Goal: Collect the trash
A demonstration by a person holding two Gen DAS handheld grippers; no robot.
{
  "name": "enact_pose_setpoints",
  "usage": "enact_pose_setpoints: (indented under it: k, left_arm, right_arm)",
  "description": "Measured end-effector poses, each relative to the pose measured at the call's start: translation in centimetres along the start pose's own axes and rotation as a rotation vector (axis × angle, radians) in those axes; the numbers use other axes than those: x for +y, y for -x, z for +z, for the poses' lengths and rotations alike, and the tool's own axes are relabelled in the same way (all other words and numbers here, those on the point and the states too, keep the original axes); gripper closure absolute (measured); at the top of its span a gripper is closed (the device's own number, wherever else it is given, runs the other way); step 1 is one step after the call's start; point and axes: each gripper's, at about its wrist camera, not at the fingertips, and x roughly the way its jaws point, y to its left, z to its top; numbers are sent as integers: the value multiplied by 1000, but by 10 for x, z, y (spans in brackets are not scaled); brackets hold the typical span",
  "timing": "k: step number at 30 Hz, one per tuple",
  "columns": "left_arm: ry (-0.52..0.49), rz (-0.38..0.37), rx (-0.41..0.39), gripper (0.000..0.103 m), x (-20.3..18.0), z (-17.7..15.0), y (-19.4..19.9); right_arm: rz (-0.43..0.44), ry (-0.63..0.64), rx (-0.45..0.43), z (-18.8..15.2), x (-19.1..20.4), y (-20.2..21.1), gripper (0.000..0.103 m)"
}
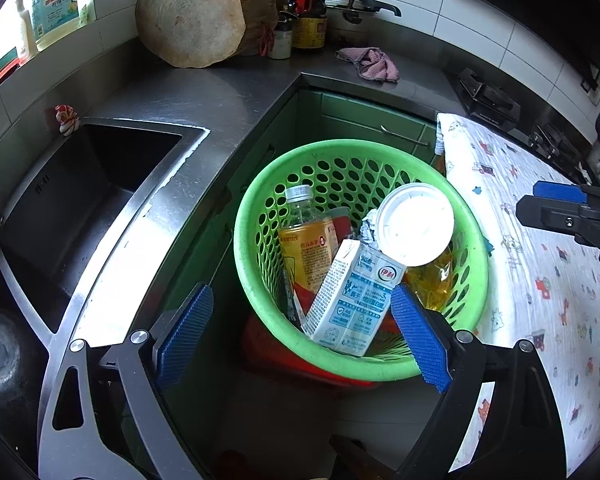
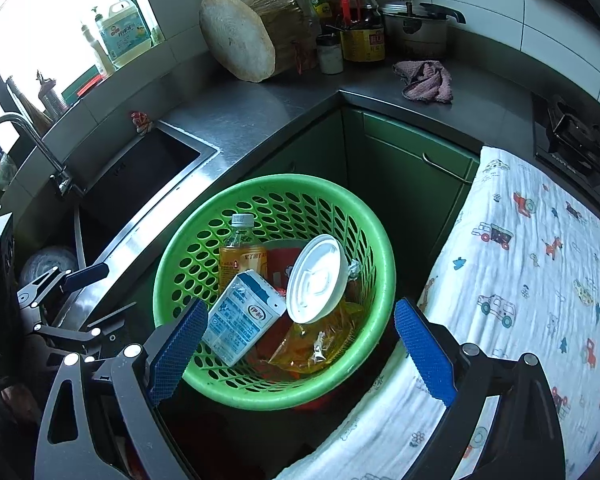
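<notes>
A green perforated basket [image 1: 340,146] [image 2: 276,182] stands on the floor in the counter's corner. It holds a white and blue milk carton [image 1: 352,296] [image 2: 240,316], a tea bottle [image 1: 304,240] [image 2: 242,256], a white lidded cup [image 1: 414,224] [image 2: 316,280], a yellow wrapper [image 1: 432,280] [image 2: 312,344] and crumpled foil [image 1: 366,228]. My left gripper [image 1: 304,336] hangs open above the basket's near rim, pads touching nothing. My right gripper [image 2: 300,352] hovers open over the near rim as well, empty. Each view catches the other gripper's fingers [image 1: 556,193] [image 2: 88,274] at its edge.
A steel sink [image 1: 80,184] [image 2: 140,168] lies left of the basket. A cloth with a cartoon print [image 1: 520,260] [image 2: 540,280] covers a surface on the right. A wooden chopping block [image 1: 192,16], bottles, a pot, a pink rag [image 1: 372,64] and a stove [image 1: 488,96] line the counter.
</notes>
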Motion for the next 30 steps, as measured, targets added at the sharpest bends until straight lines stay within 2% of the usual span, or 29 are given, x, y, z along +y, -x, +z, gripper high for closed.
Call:
enact_pose_setpoints:
  k: [12, 22, 30]
  left_arm:
    - [-17, 38, -54, 9, -43, -12, 45]
    - [-46, 54, -89, 7, -96, -42, 85]
    - [-60, 20, -108, 6, -136, -74, 113]
  right_arm:
    - [-31, -19, -49, -46, -13, 56, 12]
    - [-94, -69, -97, -115, -33, 119, 10]
    - [-146, -116, -138, -173, -42, 168, 9]
